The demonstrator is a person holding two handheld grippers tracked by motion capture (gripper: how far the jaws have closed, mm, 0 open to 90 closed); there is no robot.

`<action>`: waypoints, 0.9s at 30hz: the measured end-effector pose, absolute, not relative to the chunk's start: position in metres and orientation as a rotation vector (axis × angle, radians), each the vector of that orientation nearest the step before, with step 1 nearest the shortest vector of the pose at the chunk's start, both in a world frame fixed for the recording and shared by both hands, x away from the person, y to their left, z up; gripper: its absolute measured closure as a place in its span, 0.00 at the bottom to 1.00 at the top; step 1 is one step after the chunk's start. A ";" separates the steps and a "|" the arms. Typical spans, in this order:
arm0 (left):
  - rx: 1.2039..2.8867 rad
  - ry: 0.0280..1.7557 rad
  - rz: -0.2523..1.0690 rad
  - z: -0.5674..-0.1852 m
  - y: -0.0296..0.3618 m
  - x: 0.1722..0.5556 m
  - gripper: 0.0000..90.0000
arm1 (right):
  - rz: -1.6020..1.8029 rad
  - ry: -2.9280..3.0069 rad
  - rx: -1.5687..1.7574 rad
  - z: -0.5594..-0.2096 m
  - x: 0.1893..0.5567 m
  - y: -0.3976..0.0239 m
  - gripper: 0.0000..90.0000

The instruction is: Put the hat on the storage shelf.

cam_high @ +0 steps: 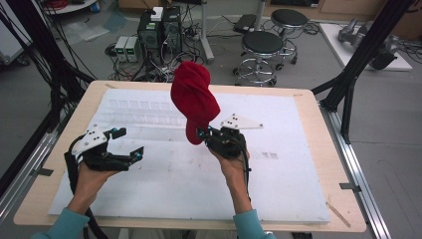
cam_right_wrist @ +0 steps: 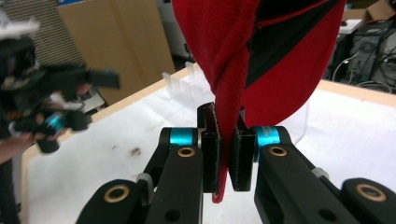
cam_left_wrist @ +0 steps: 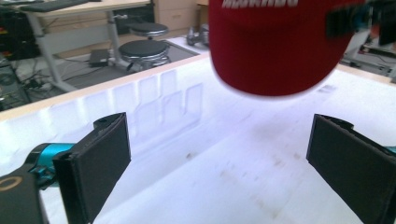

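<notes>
The right tongs (cam_high: 200,133) pinch the red cap (cam_high: 193,99) aloft above the middle of the tabletop (cam_high: 308,99). At its 8 o'clock, the left tongs (cam_high: 128,143) stand spread, gripping nothing.

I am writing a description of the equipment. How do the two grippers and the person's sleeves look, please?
Both the left gripper and the right gripper are black, with flat black jaws, cyan metal collars, brass-coloured pivot rings and a pale three-cornered plate on top. A black cable trails from each. The sleeves are teal.
</notes>
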State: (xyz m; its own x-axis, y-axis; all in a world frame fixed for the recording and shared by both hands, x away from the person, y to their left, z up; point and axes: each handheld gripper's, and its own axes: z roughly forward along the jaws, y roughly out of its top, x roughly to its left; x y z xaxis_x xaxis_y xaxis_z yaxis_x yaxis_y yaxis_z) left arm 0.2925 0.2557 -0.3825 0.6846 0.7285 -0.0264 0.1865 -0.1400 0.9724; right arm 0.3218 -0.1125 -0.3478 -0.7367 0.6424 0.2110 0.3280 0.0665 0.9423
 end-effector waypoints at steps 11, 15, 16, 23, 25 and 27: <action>1.592 0.807 0.662 -0.426 0.292 0.278 0.08 | 1.699 2.024 0.993 -0.339 0.350 -0.115 0.95; 1.584 0.818 0.675 -0.432 0.297 0.276 0.08 | 1.704 2.008 1.011 -0.339 0.358 -0.113 0.95; 1.584 0.818 0.677 -0.433 0.297 0.275 0.07 | 1.706 2.006 1.016 -0.339 0.360 -0.111 0.95; 1.576 0.829 0.708 -0.439 0.302 0.274 0.07 | 1.703 2.002 1.002 -0.333 0.374 -0.097 0.95; 1.564 0.825 0.726 -0.441 0.303 0.273 0.07 | 1.702 2.003 0.993 -0.331 0.378 -0.093 0.95; 1.567 0.832 0.726 -0.443 0.304 0.273 0.07 | 1.699 2.005 0.992 -0.329 0.382 -0.089 0.95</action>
State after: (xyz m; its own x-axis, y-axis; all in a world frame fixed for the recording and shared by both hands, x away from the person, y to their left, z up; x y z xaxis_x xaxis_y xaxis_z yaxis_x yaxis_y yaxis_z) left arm 0.2733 0.3043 -0.4434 0.5555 0.8315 0.0069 0.1186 -0.0874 0.9891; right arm 0.3820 -0.0891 -0.3294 -0.7029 0.6875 0.1824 0.2926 0.0458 0.9551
